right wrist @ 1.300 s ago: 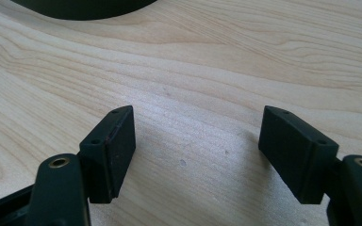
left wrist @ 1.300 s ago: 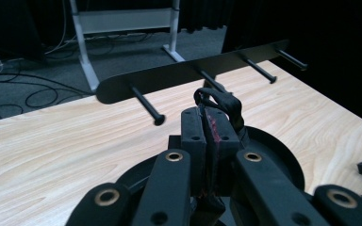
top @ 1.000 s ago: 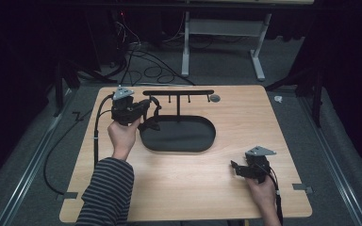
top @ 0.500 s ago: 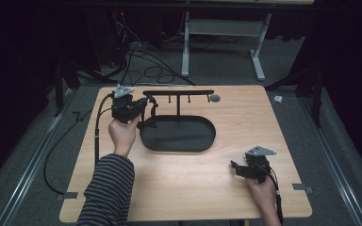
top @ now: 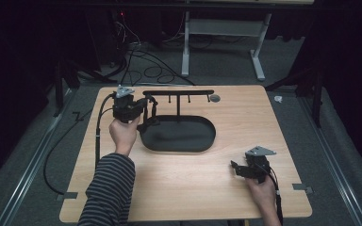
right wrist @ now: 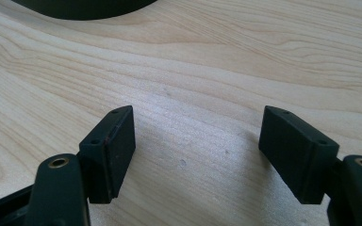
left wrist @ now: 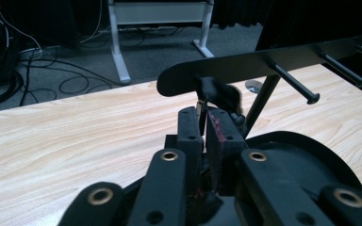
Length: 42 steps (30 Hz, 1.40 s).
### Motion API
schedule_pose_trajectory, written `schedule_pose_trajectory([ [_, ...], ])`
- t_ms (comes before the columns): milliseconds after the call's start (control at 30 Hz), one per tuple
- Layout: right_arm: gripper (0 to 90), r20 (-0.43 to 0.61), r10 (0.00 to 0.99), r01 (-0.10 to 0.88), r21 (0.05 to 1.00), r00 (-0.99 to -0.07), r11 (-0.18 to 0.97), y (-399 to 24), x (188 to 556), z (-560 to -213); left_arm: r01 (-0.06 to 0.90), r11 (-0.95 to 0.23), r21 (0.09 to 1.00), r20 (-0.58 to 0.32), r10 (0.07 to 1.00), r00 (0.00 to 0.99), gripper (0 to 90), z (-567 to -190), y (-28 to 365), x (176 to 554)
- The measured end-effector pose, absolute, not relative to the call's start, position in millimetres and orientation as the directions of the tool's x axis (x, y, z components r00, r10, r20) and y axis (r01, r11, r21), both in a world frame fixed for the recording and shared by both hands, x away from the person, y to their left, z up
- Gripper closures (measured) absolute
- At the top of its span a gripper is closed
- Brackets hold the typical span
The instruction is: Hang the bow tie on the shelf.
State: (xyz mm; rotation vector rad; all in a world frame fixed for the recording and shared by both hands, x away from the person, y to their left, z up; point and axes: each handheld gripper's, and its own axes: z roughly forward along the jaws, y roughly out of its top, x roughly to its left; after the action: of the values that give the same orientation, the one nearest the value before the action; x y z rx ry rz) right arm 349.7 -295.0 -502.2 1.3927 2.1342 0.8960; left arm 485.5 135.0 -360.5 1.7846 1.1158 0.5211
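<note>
1. I see a small black object (left wrist: 219, 94) hanging from the left end of the rack bar (left wrist: 264, 63), just ahead of my left gripper (left wrist: 206, 117); what kind of object it is I cannot tell.
2. My left gripper's jaws have just been opening a little; they stand nearly together with a thin gap, and the object sits at their tips. I cannot tell whether the pads touch it.
3. In the high view my left hand (top: 122, 132) holds the gripper level, pointing right toward the rack above the black oval tray (top: 179, 143).
4. My right gripper (right wrist: 195, 141) rests low over the bare wooden table (right wrist: 193, 61), jaws wide apart, well away from the rack.
</note>
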Motion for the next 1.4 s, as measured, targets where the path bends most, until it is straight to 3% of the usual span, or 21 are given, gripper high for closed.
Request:
schedule_pose_trajectory([
  [1067, 28.7, -0.011, 0.917, 0.634, 0.719, -0.399, 0.285, -294.9, 349.7, -502.2, 0.456, -0.163, 0.875, -0.127, 0.831, 0.541, 61.8, -355.5, 147.1, 452.8],
  [1400, 28.7, -0.012, 0.917, 0.634, 0.719, -0.399, 0.285, -294.8, 349.7, -502.2, 0.458, -0.171, 0.872, -0.120, 0.834, 0.539, 61.5, -356.0, 154.2, 439.5],
])
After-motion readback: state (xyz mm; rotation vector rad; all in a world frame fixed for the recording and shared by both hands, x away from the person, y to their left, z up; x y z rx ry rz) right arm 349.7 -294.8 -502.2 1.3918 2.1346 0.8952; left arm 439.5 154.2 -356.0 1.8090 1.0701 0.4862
